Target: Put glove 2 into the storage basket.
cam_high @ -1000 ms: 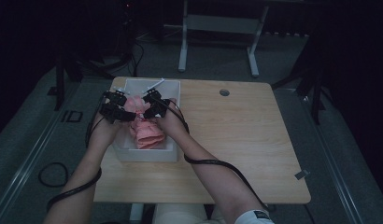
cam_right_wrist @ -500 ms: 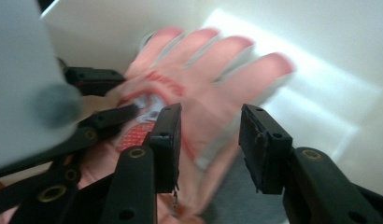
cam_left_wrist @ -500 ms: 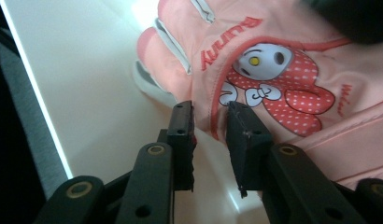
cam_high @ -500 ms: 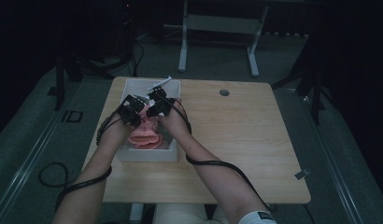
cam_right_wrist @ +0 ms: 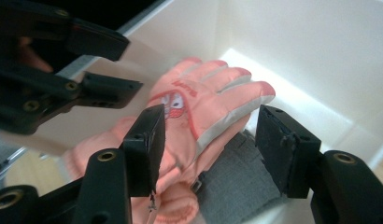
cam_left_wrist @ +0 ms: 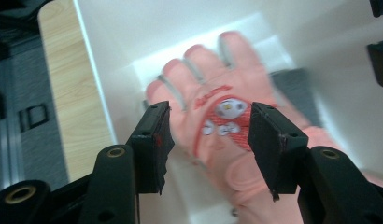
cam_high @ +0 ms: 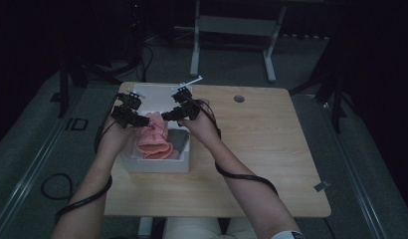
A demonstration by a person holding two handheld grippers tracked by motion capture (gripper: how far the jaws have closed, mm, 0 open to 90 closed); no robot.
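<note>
Left gripper (cam_high: 142,122) sits left of centre in the high view, over the left edge of the white box (cam_high: 157,164); its jaws stand wide apart with nothing between them. Right gripper (cam_high: 164,117) is just right of it, above the box, jaws also spread wide and empty. The pink glove (cam_high: 154,139) lies inside the box, palm print up, fingers toward the far wall. In the left gripper view the glove (cam_left_wrist: 217,116) is blurred, centre frame, below the jaws. In the right gripper view the glove (cam_right_wrist: 199,112) lies partly on a grey cloth (cam_right_wrist: 231,182), lower centre. The box rests on the table (cam_high: 261,149).
</note>
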